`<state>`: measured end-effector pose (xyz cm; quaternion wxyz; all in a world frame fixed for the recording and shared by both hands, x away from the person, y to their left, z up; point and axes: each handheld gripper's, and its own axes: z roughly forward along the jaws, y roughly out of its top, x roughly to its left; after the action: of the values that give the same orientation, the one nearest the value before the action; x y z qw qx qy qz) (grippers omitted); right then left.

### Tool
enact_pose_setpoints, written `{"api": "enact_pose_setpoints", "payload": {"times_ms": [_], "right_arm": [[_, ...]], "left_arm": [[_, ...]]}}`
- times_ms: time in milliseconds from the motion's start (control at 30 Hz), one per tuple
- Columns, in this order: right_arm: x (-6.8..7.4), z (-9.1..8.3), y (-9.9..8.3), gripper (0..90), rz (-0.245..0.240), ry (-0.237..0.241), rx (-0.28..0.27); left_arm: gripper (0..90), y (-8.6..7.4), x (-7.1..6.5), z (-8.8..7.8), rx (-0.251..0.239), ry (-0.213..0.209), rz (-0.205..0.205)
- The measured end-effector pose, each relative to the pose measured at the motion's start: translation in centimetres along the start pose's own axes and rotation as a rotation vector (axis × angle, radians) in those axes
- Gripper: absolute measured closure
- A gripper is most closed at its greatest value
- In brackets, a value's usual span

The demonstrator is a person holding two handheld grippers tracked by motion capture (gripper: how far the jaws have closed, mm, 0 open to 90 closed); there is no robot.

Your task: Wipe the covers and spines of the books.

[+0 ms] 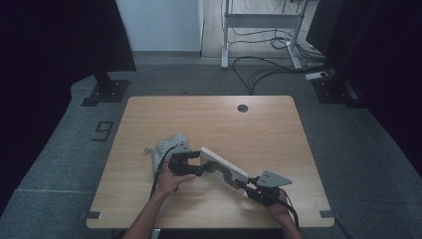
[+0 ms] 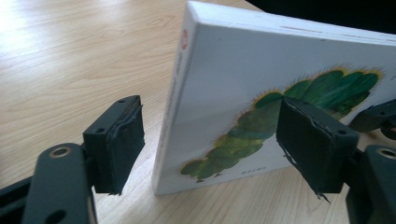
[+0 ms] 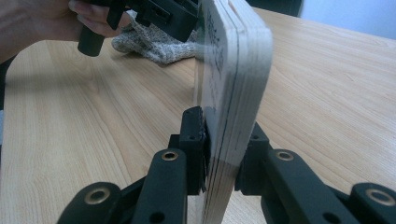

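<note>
**Right gripper pinched the book upright while the left stood spread around its spine end**

The right gripper (image 3: 219, 154) was clamped on the book (image 3: 236, 70), its two black pads pressed against the front and back covers at the lower centre of the right gripper view. The book stood on edge there, its thick board pages rising toward the top of the frame.

The left gripper (image 2: 210, 144) was spread wide. One pad (image 2: 119, 144) stood at lower left of the left gripper view, clear of the spine; the other (image 2: 315, 144) stood at lower right, in front of the cover with the green caterpillar picture. The spine end of the book (image 2: 261, 79) sat between them, and neither pad pressed on it.

In the high view, the right gripper (image 1: 244, 186) sat at lower right of centre and the left gripper (image 1: 196, 164) just left of centre, with the book (image 1: 224, 167) running as a slanted white bar between them. The left hand (image 1: 171, 181) came up from the bottom edge.

A grey knitted cloth (image 1: 166, 148) lay just beside the left gripper, toward the upper left of it. All of this sat on a light wooden table (image 1: 209, 119) with a round dark hole (image 1: 242, 108) near its far edge.
</note>
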<state>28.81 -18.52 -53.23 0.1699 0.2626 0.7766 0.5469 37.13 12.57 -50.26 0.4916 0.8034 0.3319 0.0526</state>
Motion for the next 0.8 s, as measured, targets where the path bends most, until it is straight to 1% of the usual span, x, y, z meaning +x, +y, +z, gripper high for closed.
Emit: {"api": "enact_pose_setpoints", "payload": {"times_ms": [100, 200, 233, 267, 333, 500, 567, 600, 633, 667, 700, 733, 767, 800], "right_arm": [[0.0, 0.0, 0.0, 75.7, 0.000, -0.002, 0.001], [0.0, 0.0, 0.0, 76.2, -0.006, 0.002, 0.006], [0.0, 0.0, 0.1, 76.2, -0.008, 0.001, 0.007], [-0.1, 0.0, 0.1, 76.2, -0.012, 0.004, 0.010], [-0.2, 0.0, 0.2, 76.1, -0.017, 0.007, 0.014], [-0.9, 0.0, 0.4, 75.1, -0.024, -0.006, 0.026], [-1.0, 0.1, 0.5, 74.7, -0.029, -0.011, 0.026], [-1.3, 0.2, 0.6, 74.0, -0.052, -0.018, 0.030], [-1.5, 0.3, 0.7, 73.2, -0.066, -0.023, 0.033], [-1.7, 0.4, 0.8, 72.4, -0.067, -0.029, 0.035], [-1.7, 0.4, 0.8, 72.4, -0.067, -0.029, 0.035], [-2.1, 0.6, 0.9, 71.4, -0.069, -0.031, 0.029], [-2.1, 0.6, 0.9, 71.4, -0.069, -0.031, 0.029], [-2.4, 0.7, 1.0, 70.8, -0.072, -0.030, 0.028]], "left_arm": [[23.4, 0.1, -0.1, 0.1, -0.005, -0.008, 0.007], [23.3, 0.3, -0.3, 0.2, -0.008, -0.029, 0.019], [23.3, 0.3, -0.4, 0.3, -0.007, -0.031, 0.030], [23.6, 0.4, -0.6, 0.4, -0.007, -0.019, 0.042], [24.8, 0.4, -0.6, 0.4, -0.005, -0.011, 0.047], [26.4, 0.4, -0.6, 0.1, -0.005, -0.014, 0.045], [26.8, 0.4, -0.7, 0.0, -0.005, -0.005, 0.048], [27.5, 0.4, -0.8, 0.0, -0.004, 0.007, 0.050], [27.6, 0.4, -0.8, 0.0, -0.004, 0.007, 0.050], [27.8, 0.4, -0.8, 0.0, -0.004, 0.016, 0.053], [27.9, 0.4, -0.8, 0.0, -0.004, 0.016, 0.053], [27.9, 0.4, -0.8, -0.1, -0.004, 0.022, 0.055], [27.9, 0.4, -0.8, -0.1, -0.005, 0.027, 0.056], [28.0, 0.4, -0.7, -0.1, -0.006, 0.027, 0.052]]}}
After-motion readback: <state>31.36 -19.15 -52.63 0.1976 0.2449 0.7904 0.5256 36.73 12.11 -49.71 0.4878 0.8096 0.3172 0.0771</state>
